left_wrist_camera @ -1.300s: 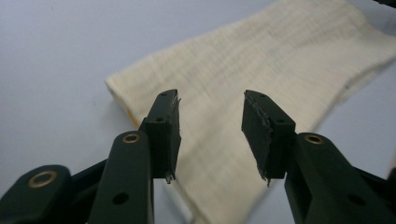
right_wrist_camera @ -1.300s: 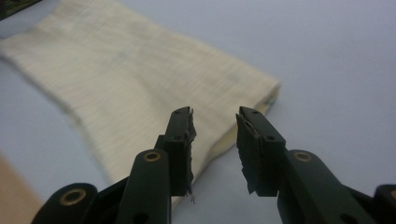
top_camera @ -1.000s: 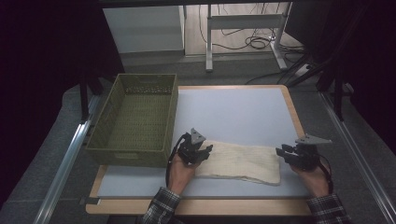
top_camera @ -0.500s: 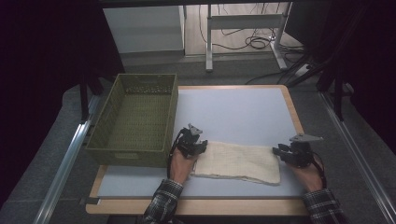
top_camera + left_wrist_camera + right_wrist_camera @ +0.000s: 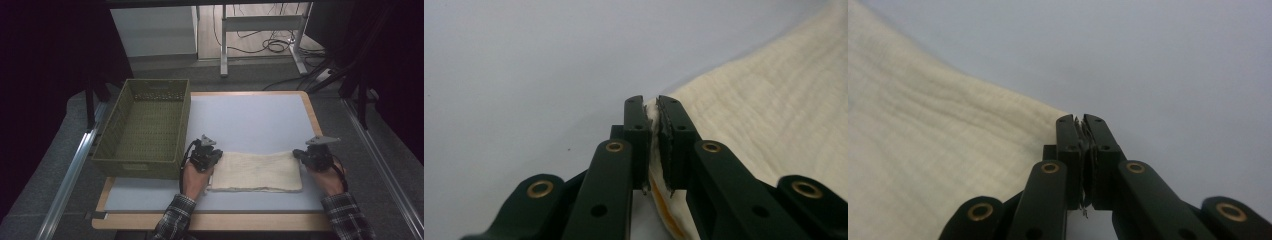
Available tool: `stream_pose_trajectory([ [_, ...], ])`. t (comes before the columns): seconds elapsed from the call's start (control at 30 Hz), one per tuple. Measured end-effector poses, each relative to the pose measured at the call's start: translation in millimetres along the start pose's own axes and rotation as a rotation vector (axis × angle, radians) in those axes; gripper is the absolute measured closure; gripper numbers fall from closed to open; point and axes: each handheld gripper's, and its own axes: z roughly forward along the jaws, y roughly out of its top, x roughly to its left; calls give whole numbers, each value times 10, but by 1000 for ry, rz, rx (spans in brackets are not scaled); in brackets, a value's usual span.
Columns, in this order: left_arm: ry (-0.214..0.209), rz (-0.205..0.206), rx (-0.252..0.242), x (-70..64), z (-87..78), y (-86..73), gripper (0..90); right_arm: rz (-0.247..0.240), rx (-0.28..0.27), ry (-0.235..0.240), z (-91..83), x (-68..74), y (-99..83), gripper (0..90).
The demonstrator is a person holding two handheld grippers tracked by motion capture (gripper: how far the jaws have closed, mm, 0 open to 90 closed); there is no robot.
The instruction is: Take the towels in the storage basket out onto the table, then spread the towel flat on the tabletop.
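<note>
cream cloth (image 5: 257, 171) lies flat, left gripper (image 5: 652, 107) and right gripper (image 5: 1079, 121) jaws each pinching a far corner.

Both the left hand-held gripper (image 5: 212, 152) and the right hand-held gripper (image 5: 301, 154) have moved slightly away from the person, along the cloth (image 5: 257, 171).

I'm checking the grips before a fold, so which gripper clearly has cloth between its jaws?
The left gripper: a cream fold of the cloth fills its narrow jaw gap. The right gripper is pressed shut at the cloth's corner, showing no clear fabric.
</note>
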Motion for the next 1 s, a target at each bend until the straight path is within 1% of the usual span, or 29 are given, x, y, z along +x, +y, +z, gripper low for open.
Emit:
stream_pose_trajectory([
  [0.07, -8, 1, -7, -37, -22, -5, 832, -1, -4, -20, 33, -56, 87, 867],
  [0.17, -18, 16, -7, -86, -61, -20, 831, -3, -5, -43, 119, -138, 223, 866],
  [0.2, -18, 20, -10, -100, -69, -29, 830, -2, -2, -49, 156, -160, 259, 865],
  [0.27, -5, 30, -4, -98, -76, -40, 818, 1, 14, -48, 241, -186, 294, 858],
  [0.3, 1, 23, -7, -72, -74, -42, 801, 0, 18, -45, 275, -185, 296, 854],
  [0.37, 17, 4, -21, -14, -81, -36, 714, 10, 9, -35, 288, -165, 279, 831],
  [0.47, 14, -17, -42, 48, -104, -17, 668, 37, -22, -17, 211, -168, 251, 776],
  [0.53, 16, -12, -38, 58, -99, -2, 658, 59, -33, -5, 135, -196, 237, 743],
  [0.6, 20, -4, -33, 60, -87, 4, 652, 85, -40, 17, 58, -216, 225, 691],
  [0.73, 34, 9, -4, 76, -48, -11, 631, 96, -52, 50, -45, -190, 193, 617],
  [0.8, 39, 14, 10, 83, -21, -27, 611, 93, -52, 88, -86, -144, 166, 577],
  [0.83, 42, 19, 14, 81, -15, -31, 602, 86, -51, 102, -97, -115, 154, 562],
  [0.87, 40, 15, 14, 74, -2, -38, 597, 79, -46, 113, -105, -90, 146, 549],
  [0.93, 41, 17, 18, 66, 14, -47, 585, 56, -41, 131, -119, -1, 119, 529],
  [1.0, 42, 25, 17, 56, 24, -53, 571, 45, -34, 156, -126, 86, 89, 509],
])
